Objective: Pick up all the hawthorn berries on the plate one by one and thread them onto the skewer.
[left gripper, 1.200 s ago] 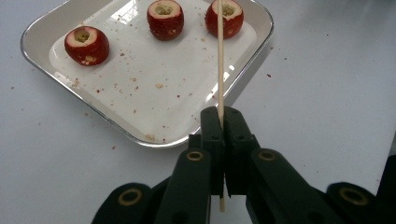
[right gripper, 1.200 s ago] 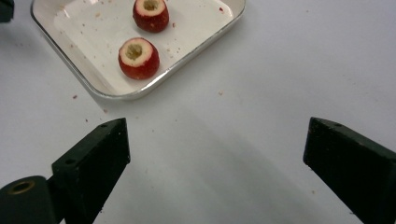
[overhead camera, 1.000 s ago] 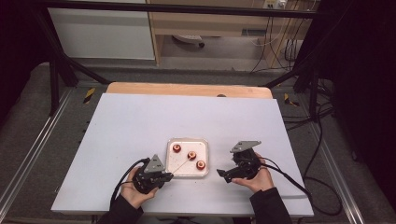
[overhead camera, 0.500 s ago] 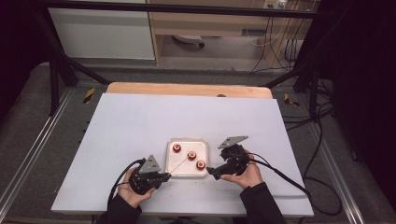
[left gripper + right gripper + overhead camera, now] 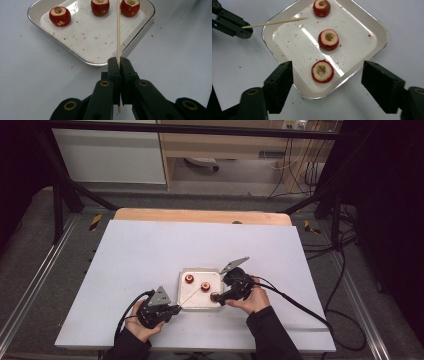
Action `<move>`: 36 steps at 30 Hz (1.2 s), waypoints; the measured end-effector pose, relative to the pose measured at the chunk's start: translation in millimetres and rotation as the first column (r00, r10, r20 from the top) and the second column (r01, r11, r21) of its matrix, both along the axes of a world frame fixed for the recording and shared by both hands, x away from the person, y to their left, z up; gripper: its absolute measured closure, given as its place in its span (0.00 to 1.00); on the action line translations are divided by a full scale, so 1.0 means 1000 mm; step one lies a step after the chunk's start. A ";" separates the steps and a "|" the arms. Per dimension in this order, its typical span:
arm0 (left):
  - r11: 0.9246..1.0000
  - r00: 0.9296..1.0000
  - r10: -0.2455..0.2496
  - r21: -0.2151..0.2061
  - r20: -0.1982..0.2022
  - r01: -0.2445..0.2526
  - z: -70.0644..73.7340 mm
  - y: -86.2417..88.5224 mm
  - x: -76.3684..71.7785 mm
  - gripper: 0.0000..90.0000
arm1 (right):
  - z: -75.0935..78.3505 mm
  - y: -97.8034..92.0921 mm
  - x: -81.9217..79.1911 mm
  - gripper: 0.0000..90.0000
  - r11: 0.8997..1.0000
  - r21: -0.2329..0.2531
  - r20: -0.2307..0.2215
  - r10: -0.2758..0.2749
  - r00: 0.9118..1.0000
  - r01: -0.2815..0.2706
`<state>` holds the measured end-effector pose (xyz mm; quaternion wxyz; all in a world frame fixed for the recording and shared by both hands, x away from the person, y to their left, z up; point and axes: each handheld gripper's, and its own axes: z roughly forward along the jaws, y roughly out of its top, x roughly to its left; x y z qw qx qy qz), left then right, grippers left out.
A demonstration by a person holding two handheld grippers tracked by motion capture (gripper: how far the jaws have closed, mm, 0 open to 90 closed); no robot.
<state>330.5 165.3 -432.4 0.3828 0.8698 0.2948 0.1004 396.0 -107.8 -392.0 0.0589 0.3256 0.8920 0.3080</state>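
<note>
A white square tray (image 5: pixel 197 305) holds three red cored fruits in a diagonal row. My left gripper (image 5: pixel 175 309) sits at the tray's near left corner, shut (image 5: pixel 119 62) on a thin wooden skewer (image 5: pixel 118 30) that points over the tray toward the fruits (image 5: pixel 100 6). My right gripper (image 5: pixel 219 297) hovers open over the tray's right side. Its jaws (image 5: pixel 327 73) straddle the nearest fruit (image 5: pixel 322 71) without touching it. The middle fruit (image 5: pixel 328 39) and far fruit (image 5: pixel 321 7) lie beyond. The skewer tip (image 5: pixel 297 19) ends short of the far fruit.
The tray rests on a white table top (image 5: pixel 150 255) with wide bare room to the left and behind. Crumbs dot the tray floor (image 5: pixel 95 37). A wooden edge (image 5: pixel 200 216) borders the far side, and cables (image 5: pixel 300 305) trail off to the right.
My right gripper has moved left from beside the tray to over its right side, above the nearest fruit. The left gripper with the skewer has barely shifted.
</note>
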 end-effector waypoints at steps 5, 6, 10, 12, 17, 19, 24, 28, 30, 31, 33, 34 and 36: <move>1.000 1.000 -0.006 0.006 -0.004 0.006 -0.001 0.000 0.000 0.98 | -0.005 0.011 0.007 0.39 0.998 -0.050 -0.054 0.027 0.998 -0.030; 1.000 1.000 -0.005 0.006 -0.006 0.005 -0.001 0.000 0.000 0.98 | -0.008 0.016 0.010 0.40 0.997 -0.066 -0.072 0.040 0.997 -0.045; 1.000 1.000 -0.007 0.007 -0.006 0.007 -0.001 0.000 0.001 0.98 | -0.012 0.021 0.013 0.46 0.994 -0.096 -0.095 0.051 0.994 -0.060; 1.000 1.000 -0.007 0.007 -0.009 0.007 -0.001 0.000 0.001 0.98 | -0.016 0.026 0.016 0.50 0.990 -0.115 -0.119 0.061 0.991 -0.075; 1.000 1.000 -0.009 0.010 -0.011 0.009 -0.002 -0.001 0.001 0.98 | -0.019 0.030 0.018 0.56 0.990 -0.116 -0.144 0.060 0.988 -0.077; 1.000 1.000 -0.009 0.010 -0.011 0.009 -0.002 -0.001 0.001 0.98 | -0.021 0.030 0.019 0.60 0.989 -0.126 -0.153 0.054 0.987 -0.074; 1.000 1.000 -0.010 0.013 -0.010 0.011 -0.002 -0.001 0.001 0.98 | -0.023 0.030 0.021 0.62 0.987 -0.140 -0.155 0.054 0.986 -0.076; 1.000 1.000 -0.013 0.015 -0.011 0.013 -0.002 -0.002 0.000 0.98 | -0.025 0.031 0.022 0.65 0.986 -0.144 -0.156 0.058 0.986 -0.081; 1.000 1.000 -0.013 0.014 -0.010 0.013 -0.002 -0.002 0.001 0.98 | -0.026 0.031 0.022 0.66 0.986 -0.145 -0.157 0.060 0.986 -0.083; 1.000 1.000 -0.011 0.014 -0.010 0.012 -0.002 -0.002 0.001 0.98 | -0.026 0.031 0.022 0.67 0.986 -0.145 -0.155 0.062 0.986 -0.085; 1.000 1.000 -0.011 0.012 -0.010 0.011 -0.002 -0.002 0.001 0.98 | -0.026 0.031 0.022 0.67 0.987 -0.144 -0.164 0.051 0.985 -0.075; 1.000 1.000 -0.010 0.013 -0.008 0.011 -0.002 -0.002 0.000 0.98 | -0.026 0.031 0.022 0.67 0.987 -0.143 -0.169 0.045 0.985 -0.070; 1.000 1.000 -0.009 0.011 -0.006 0.009 -0.002 -0.001 0.000 0.98 | -0.026 0.031 0.022 0.67 0.988 -0.140 -0.168 0.045 0.985 -0.069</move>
